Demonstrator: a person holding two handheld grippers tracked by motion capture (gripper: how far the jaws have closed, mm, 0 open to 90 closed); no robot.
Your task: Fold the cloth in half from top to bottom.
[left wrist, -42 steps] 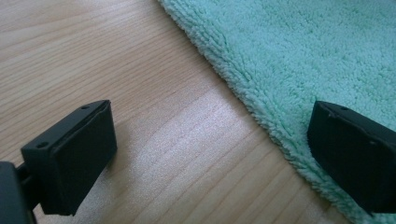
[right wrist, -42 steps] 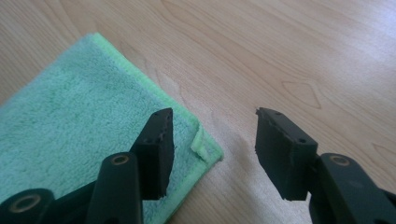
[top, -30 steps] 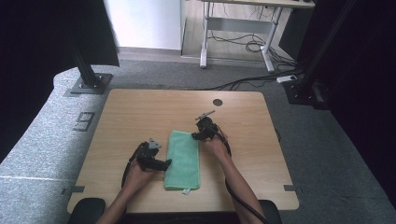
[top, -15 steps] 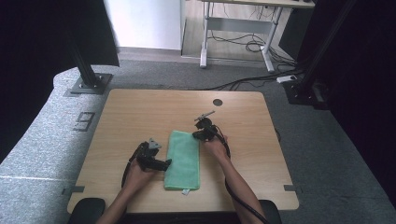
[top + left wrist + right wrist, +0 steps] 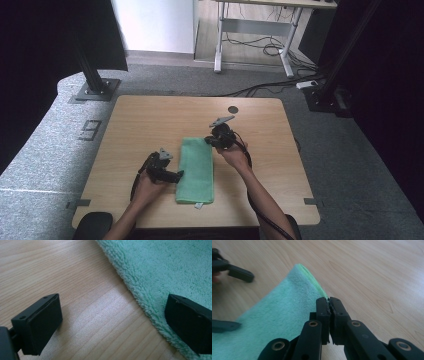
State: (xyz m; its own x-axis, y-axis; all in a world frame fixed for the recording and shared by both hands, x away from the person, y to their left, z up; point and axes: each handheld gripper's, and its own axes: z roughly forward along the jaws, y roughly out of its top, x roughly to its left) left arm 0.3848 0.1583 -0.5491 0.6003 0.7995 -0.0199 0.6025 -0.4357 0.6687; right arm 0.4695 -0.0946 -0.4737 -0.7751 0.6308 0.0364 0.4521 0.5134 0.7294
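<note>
Little moved since earlier: right hand-held gripper [image 5: 329,301] still pinches towel [image 5: 196,167] edge; left hand-held gripper [image 5: 112,315] wide open, straddling towel edge.

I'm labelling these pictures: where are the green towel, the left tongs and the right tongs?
green towel [image 5: 196,167]: high view, middle of the cloth.
left tongs [image 5: 112,322]: left gripper view, between open tips.
right tongs [image 5: 329,305]: right gripper view, between shut tips.

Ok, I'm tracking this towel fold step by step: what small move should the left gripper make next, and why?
Probably close the left gripper on the green towel. Its jaws stand wide open astride the towel's edge, one over bare table, one over the pile. The right gripper looks shut on the towel's far edge, so gripping the near side would let both lift together.
</note>
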